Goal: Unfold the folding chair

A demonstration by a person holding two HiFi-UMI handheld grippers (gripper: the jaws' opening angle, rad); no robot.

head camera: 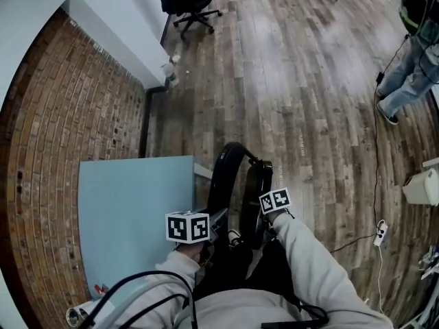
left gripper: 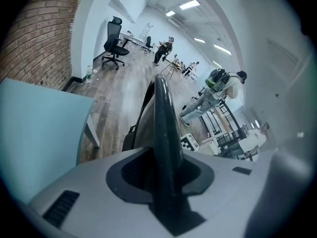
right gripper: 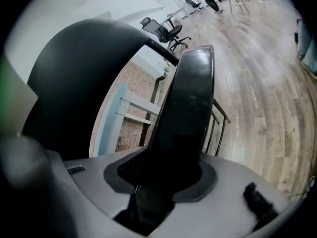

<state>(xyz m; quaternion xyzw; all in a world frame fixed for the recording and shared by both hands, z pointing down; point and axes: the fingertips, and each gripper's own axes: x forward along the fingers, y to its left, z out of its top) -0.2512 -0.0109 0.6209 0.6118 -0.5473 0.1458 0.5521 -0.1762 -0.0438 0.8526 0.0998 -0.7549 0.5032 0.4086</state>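
The folding chair [head camera: 252, 187] was clamped on its left panel by the left gripper [left gripper: 166, 180], and on its right panel by the right gripper [right gripper: 166, 180].

A light grey long sleeve [head camera: 312, 262] covers the right arm, and black cables [head camera: 147, 279] trail beside the left. The left gripper [left gripper: 163, 178] and right gripper [right gripper: 168, 178] are grey, each bearing a white cube [head camera: 187, 227] with black square markers.

Plank floor [head camera: 309, 81] bears folding chair [head camera: 230, 177], office chair [head camera: 185, 2] and blue table [head camera: 130, 211]
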